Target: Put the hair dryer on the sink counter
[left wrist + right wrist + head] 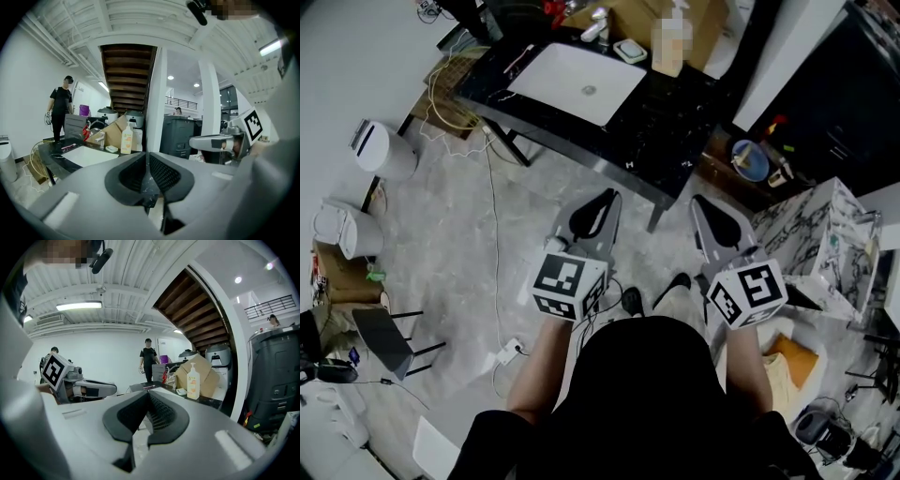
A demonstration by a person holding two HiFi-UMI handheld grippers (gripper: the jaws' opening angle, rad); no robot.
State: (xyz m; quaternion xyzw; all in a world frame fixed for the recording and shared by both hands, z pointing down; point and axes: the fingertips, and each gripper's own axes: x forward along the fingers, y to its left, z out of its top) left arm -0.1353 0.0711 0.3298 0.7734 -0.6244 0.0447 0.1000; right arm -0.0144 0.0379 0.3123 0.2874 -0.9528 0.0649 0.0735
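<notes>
Standing beside sink: soap bottle.

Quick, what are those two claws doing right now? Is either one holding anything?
Left claw: closed, with nothing held.
Right claw: closed, with nothing held.

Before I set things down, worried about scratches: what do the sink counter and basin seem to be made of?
Sink counter: likely polished black stone; glossy, with white veining. Basin: probably glazed white ceramic; smooth and uniform, though resin is possible.
</notes>
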